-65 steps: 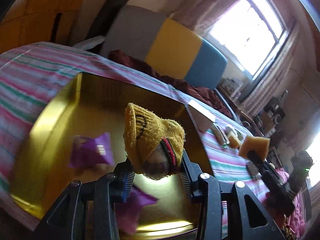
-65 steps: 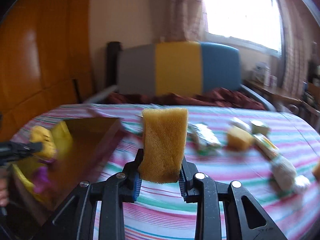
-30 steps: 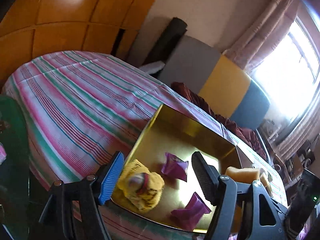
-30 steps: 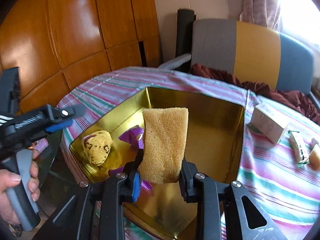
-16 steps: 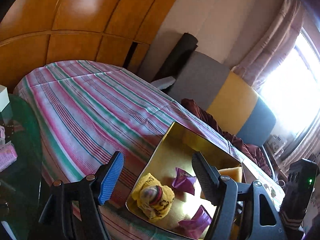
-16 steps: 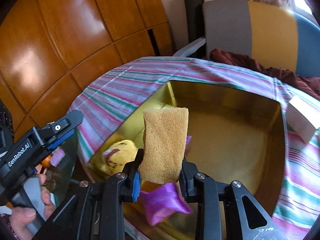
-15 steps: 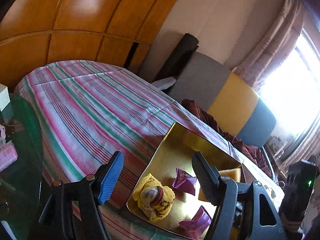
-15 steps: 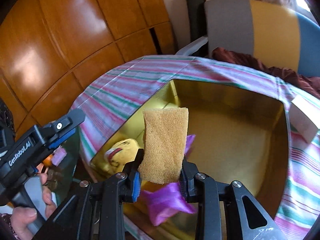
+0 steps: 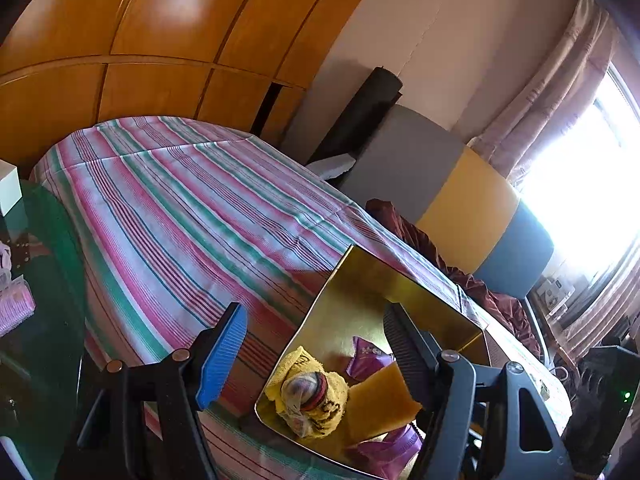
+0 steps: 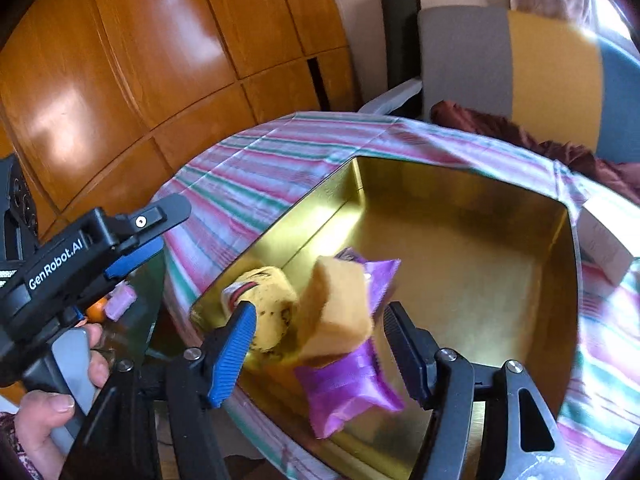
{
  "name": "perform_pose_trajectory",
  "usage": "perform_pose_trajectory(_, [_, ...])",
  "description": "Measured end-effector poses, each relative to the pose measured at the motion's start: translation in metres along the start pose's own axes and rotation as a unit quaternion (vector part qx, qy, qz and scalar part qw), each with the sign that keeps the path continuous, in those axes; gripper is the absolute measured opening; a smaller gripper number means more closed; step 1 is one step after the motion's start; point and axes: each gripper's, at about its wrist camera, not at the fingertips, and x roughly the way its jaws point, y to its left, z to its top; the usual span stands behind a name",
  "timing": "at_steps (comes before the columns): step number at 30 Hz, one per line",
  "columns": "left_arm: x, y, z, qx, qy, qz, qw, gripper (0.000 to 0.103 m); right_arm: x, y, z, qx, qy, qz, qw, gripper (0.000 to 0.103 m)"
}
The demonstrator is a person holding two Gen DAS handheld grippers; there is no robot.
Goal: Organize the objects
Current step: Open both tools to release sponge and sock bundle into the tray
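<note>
Release of the sponge (image 10: 334, 312) into the gold tray (image 10: 460, 184). The right gripper (image 10: 316, 350) is over the tray's near corner with its jaws opening. The sponge lies tilted between them, clear of both pads, apparently dropping or just landed against the sock (image 10: 268, 300), which sits just beyond the blue left pad (image 10: 232, 354). A purple packet (image 10: 348, 388) lies directly ahead of the jaws, under the sponge; a second packet (image 10: 380, 276) is beyond it.

The left gripper (image 9: 316, 356) is held by a hand (image 10: 44, 412) off to the left, jaws wide apart and empty. In its own view the tray sits ahead of its right jaw.

To finish well, the jaws should probably open fully before the gripper lifts, so that the ribbed pads do not drag the sponge's rough surface back out. The lift should be straight, away from the tray wall.

Materials: the sponge is a porous tan block, soft and light. The sock is a balled yellow knit with red and dark bands. The packets are glossy crinkled film. The tray is a square, mirror-like metal box with upright walls, on a striped cloth (image 9: 192, 208).
</note>
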Motion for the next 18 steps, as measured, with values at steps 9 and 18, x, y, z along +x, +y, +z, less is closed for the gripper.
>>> perform_pose_trajectory(9, [0.008, -0.012, -0.007, 0.018, 0.026, -0.021, 0.9993, 0.073, -0.017, -0.015, 0.002, 0.003, -0.010, -0.018, 1.000, 0.068])
perform_pose_trajectory(18, [0.010, -0.050, -0.029, 0.095, 0.059, -0.069, 0.9913, 0.075, -0.053, -0.061, -0.001, 0.031, -0.039, -0.077, 0.996, 0.072])
